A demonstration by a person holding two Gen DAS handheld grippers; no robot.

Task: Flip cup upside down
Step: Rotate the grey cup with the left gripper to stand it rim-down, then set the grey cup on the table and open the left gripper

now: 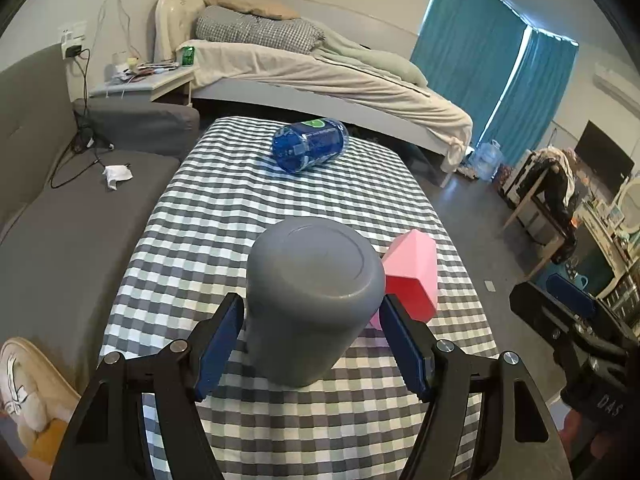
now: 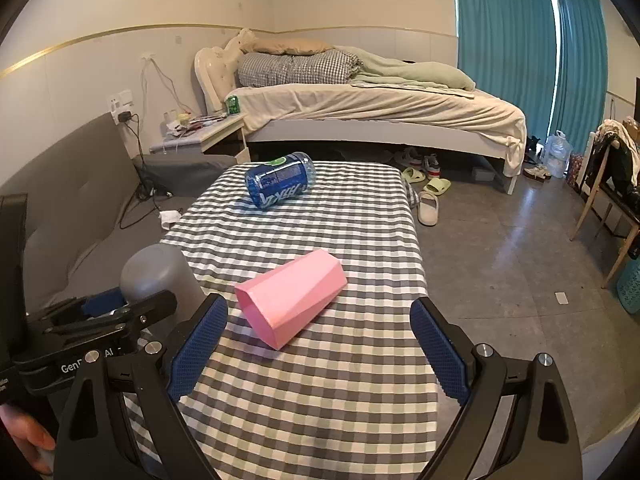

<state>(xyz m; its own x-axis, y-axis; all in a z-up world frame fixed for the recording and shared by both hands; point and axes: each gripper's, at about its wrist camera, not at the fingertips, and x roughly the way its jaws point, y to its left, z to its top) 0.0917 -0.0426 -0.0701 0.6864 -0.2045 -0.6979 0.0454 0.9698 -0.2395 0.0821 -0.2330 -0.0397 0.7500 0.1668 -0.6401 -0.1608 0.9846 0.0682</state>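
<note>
A grey cup point(image 1: 312, 296) stands upside down, base up, on the checkered table point(image 1: 224, 208). My left gripper point(image 1: 312, 344) is open around it, with a gap between each blue pad and the cup wall. The grey cup also shows at the left of the right wrist view point(image 2: 154, 272), partly hidden by the left gripper. A pink faceted cup point(image 2: 290, 296) lies on its side mid-table, its mouth toward the near left. My right gripper point(image 2: 318, 348) is open and empty, just short of the pink cup.
A blue transparent bottle point(image 2: 280, 184) lies on its side at the table's far end. A grey sofa point(image 1: 60, 216) runs along the left of the table. A bed point(image 2: 380, 116) stands behind. Slippers point(image 2: 428, 204) lie on the floor at the right.
</note>
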